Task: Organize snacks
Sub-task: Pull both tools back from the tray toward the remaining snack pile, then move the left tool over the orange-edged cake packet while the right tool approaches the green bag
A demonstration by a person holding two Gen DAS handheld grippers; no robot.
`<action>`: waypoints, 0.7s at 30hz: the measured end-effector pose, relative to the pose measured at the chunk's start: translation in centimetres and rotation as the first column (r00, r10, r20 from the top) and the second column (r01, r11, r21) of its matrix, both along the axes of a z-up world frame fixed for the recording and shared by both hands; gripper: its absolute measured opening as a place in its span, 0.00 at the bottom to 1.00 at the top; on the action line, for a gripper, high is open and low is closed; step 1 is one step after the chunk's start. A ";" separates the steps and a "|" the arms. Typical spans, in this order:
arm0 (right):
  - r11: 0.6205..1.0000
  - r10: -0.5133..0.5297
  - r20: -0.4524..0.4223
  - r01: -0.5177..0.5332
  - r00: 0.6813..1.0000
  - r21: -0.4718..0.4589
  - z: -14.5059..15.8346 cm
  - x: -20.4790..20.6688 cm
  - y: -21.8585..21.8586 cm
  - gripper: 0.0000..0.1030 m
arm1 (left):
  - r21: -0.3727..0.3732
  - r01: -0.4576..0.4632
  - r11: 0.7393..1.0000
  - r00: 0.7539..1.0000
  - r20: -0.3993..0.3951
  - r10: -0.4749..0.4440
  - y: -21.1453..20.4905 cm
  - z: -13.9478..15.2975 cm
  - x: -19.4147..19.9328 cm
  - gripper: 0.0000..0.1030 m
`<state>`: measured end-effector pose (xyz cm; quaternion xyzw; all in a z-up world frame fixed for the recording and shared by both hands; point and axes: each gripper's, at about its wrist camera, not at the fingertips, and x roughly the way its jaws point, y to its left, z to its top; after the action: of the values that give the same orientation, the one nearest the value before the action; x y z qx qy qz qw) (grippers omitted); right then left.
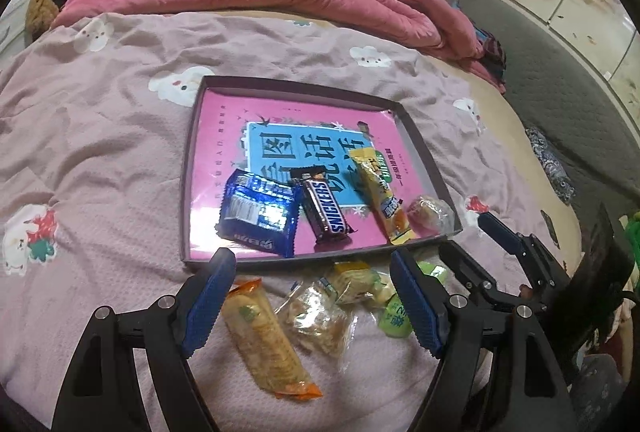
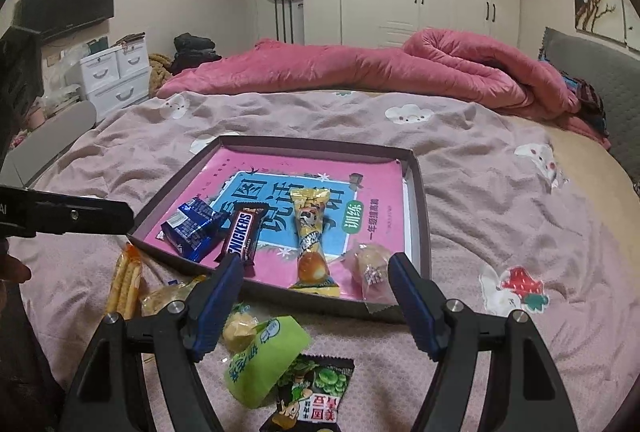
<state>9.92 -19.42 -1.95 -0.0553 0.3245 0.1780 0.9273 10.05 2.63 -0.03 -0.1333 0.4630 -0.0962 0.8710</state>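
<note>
Pink everywhere here, bedspread (image 1: pixel 100 136) and the book lining the tray (image 1: pixel 192 168), so the wrappers stand out nicely. Four snacks are already lined up along the near edge of the tray: blue cookie pack (image 1: pixel 258 218), Snickers bar (image 1: pixel 324 212), yellow stick pack (image 1: pixel 380 200) and a clear-wrapped round cake (image 1: pixel 430 214).

The rest sits loose on the bedspread just in front of the tray. My left gripper (image 1: pixel 314 298) has both jaws spread wide with nothing between the pads, and it hovers right over the orange-ended cracker pack (image 1: pixel 266 336) and the clear pastry bag (image 1: pixel 316 320). The cracker pack is the obvious next pick for that side: it lies below the fingers, closer to the left one, long axis running from near the tray back toward me, slightly slanted. So the jaws would span its narrow width without much wrist roll, I reckon.

My right gripper (image 2: pixel 316 302) is just as open and empty, pointing at the tray's near rim. Below it lie the green roll pack (image 2: pixel 266 362) and a dark pea snack bag (image 2: pixel 312 392), so that hand is nearer those two.
</note>
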 end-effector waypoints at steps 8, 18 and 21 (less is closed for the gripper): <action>1.000 -0.003 0.009 0.003 1.000 0.006 0.6 -0.7 -0.4 0.72 | -0.005 -0.013 1.000 1.000 -0.001 0.013 0.8 0.2 -0.7 0.78; 1.000 0.003 0.001 -0.003 1.000 -0.001 0.7 -1.6 -0.4 0.73 | -0.015 -0.024 1.000 1.000 -0.017 0.024 1.6 -0.2 -1.5 0.78; 1.000 0.006 -0.001 -0.006 1.000 0.003 0.8 -1.8 -0.4 0.73 | -0.017 -0.022 1.000 1.000 -0.019 0.022 1.7 -0.2 -1.6 0.78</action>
<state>8.17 -19.83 -1.19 -0.0546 0.3245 0.1812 0.9268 8.41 4.29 -0.24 -0.1467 0.4687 -0.0893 0.8665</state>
